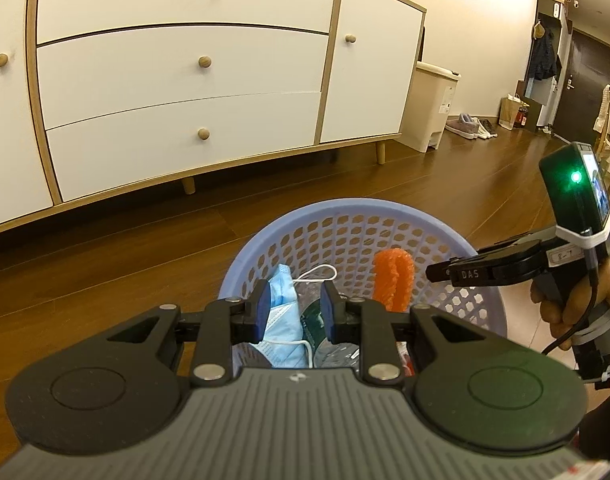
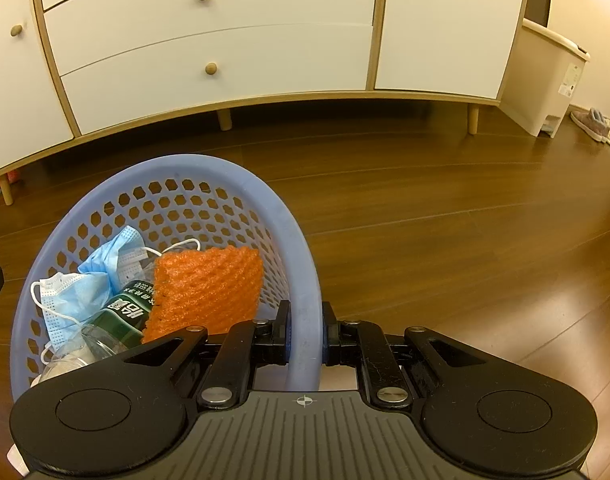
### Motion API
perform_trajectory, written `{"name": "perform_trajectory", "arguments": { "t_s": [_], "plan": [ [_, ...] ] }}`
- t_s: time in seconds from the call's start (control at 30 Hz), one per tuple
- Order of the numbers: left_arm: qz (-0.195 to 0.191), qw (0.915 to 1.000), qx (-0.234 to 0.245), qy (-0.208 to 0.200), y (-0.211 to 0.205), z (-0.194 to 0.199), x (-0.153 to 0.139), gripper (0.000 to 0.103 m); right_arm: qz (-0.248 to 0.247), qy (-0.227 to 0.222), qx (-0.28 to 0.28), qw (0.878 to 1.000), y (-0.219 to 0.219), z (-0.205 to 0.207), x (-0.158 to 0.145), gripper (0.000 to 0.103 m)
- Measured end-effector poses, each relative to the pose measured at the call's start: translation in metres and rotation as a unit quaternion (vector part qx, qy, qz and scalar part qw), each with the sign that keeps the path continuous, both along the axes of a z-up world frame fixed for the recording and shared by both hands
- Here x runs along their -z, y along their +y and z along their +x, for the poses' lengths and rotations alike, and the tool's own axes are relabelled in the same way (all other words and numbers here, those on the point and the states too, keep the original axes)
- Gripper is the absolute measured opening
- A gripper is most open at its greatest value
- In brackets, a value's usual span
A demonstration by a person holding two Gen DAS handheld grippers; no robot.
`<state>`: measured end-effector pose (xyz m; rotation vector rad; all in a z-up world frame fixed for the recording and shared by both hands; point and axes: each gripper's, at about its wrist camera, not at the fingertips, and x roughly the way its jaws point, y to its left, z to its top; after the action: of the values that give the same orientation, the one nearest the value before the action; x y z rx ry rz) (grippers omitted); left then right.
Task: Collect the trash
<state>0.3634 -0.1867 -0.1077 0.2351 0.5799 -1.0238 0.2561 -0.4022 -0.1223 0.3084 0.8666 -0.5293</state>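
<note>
A lilac perforated basket (image 1: 345, 210) stands on the wooden floor. Inside it lie blue face masks (image 1: 285, 320), an orange foam net (image 1: 393, 280) and a clear bottle with a green label (image 2: 125, 316). My left gripper (image 1: 295, 306) hangs open above the basket's near side, its blue pads apart with a mask seen below them. The right gripper (image 2: 305, 320) is shut on the basket rim (image 2: 301, 240), one finger inside the wall and one outside. From the left wrist view, that right gripper (image 1: 435, 274) reaches the basket's right rim, held by a hand (image 1: 561, 312).
A white sideboard (image 1: 185, 80) with wooden knobs and short legs runs along the wall behind the basket. A beige pedal bin (image 1: 429, 104) stands at its right end, with shoes (image 1: 471, 126) beyond. Something red (image 2: 11, 178) lies under the sideboard at the left.
</note>
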Motion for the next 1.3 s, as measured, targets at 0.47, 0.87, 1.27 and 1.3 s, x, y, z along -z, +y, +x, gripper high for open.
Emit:
{"name": "perform_trajectory", "arguments": {
  "t_s": [0.47, 0.87, 1.27, 1.3],
  "plan": [
    [0.008, 0.9999, -0.013, 0.000, 0.005, 0.006, 0.005, 0.022, 0.003, -0.004, 0.003, 1.000, -0.003, -0.001, 0.003, 0.010],
    [0.016, 0.9994, -0.031, -0.004, 0.011, 0.004, 0.007, 0.037, -0.014, -0.005, 0.000, 1.000, -0.003, -0.007, 0.016, 0.011],
    [0.028, 0.9992, -0.029, 0.001, 0.006, -0.001, 0.012, 0.053, 0.045, -0.020, 0.007, 0.999, 0.005, -0.021, 0.010, 0.036],
    [0.029, 0.9992, -0.029, 0.001, 0.005, -0.002, 0.012, 0.053, 0.046, -0.025, 0.008, 0.999, 0.004, -0.023, 0.008, 0.039]
  ]
}}
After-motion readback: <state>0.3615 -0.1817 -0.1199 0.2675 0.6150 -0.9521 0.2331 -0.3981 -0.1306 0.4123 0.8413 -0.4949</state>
